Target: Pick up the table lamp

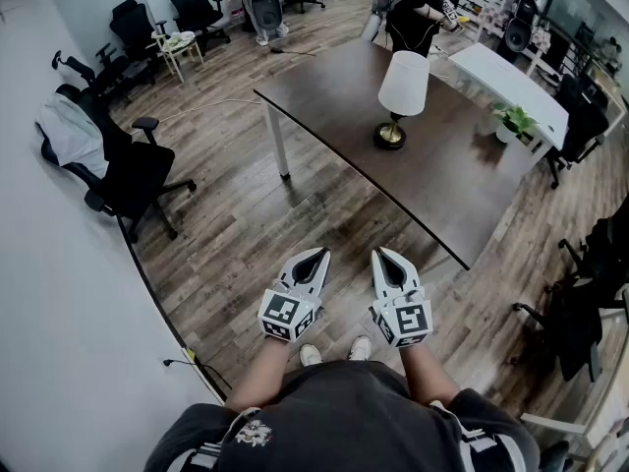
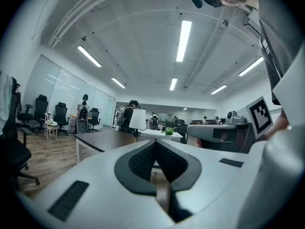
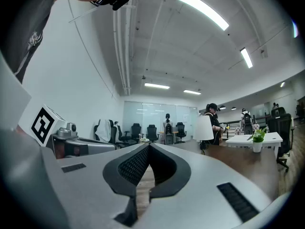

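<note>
The table lamp (image 1: 403, 87), with a white shade and a round dark and brass base, stands upright on the dark brown table (image 1: 452, 190) near its far side. My left gripper (image 1: 313, 260) and right gripper (image 1: 384, 258) are side by side, level, over the wooden floor, well short of the table's near corner. Both are shut with nothing between the jaws. In the left gripper view the lamp (image 2: 137, 120) is small and far off, just left of my left gripper (image 2: 155, 142). The right gripper view has the lamp (image 3: 203, 129) to the right of my right gripper (image 3: 147, 147).
A black office chair (image 1: 128, 175) draped with a grey jacket stands by the white wall at left. A white desk (image 1: 511, 77) with a potted plant (image 1: 513, 121) lies beyond the dark table. A person (image 1: 411, 13) stands at the table's far end. More chairs stand at right.
</note>
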Motion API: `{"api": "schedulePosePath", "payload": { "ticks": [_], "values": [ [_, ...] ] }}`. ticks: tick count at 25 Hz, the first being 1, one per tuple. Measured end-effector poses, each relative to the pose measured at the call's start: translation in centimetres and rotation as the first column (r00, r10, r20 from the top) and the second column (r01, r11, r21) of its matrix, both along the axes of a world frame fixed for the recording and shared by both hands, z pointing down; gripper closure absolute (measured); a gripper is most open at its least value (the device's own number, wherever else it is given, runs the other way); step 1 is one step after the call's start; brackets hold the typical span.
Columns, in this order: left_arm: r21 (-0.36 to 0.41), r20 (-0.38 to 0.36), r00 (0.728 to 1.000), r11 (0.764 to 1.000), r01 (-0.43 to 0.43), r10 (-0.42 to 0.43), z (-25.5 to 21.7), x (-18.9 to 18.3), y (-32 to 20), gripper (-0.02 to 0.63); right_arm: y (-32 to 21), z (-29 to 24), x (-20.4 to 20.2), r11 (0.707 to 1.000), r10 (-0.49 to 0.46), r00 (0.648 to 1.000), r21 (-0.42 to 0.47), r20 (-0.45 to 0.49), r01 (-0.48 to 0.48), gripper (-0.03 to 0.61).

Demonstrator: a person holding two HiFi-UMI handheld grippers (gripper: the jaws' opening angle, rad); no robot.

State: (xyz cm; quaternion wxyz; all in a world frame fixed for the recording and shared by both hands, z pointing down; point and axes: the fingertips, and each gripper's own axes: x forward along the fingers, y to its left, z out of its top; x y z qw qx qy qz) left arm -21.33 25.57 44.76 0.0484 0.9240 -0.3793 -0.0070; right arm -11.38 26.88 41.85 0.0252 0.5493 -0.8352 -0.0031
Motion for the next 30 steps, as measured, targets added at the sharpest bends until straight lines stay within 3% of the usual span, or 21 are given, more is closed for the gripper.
{"api": "schedulePosePath", "payload": {
  "ticks": [15,19,24,30],
  "values": [
    [0.035,0.053,0.999,0.999,0.006,-0.008,-0.6,4.2,1.1,0.607,0.9,-0.3,3.0,0.998,-0.053,0.998,0.028,0.033,0.052,0.554],
    [0.035,0.029,0.999,0.999,0.036,-0.037,-1.1,5.3,0.4,0.607,0.5,-0.4,4.2,0.996,-0.086,0.994,0.041,0.071,0.083,0.554],
    [0.091,0.069,0.995,0.994,0.061,-0.067,-1.8,7.0,-0.5,0.607,-0.2,-0.6,6.6,0.994,-0.1,0.991,0.058,0.086,0.095,0.554],
    [0.074,0.077,0.992,0.993,0.094,-0.1,-1.0,8.9,-1.6,0.607,-1.0,0.3,8.7,0.988,-0.147,0.985,0.049,0.087,0.143,0.553]
  ]
}}
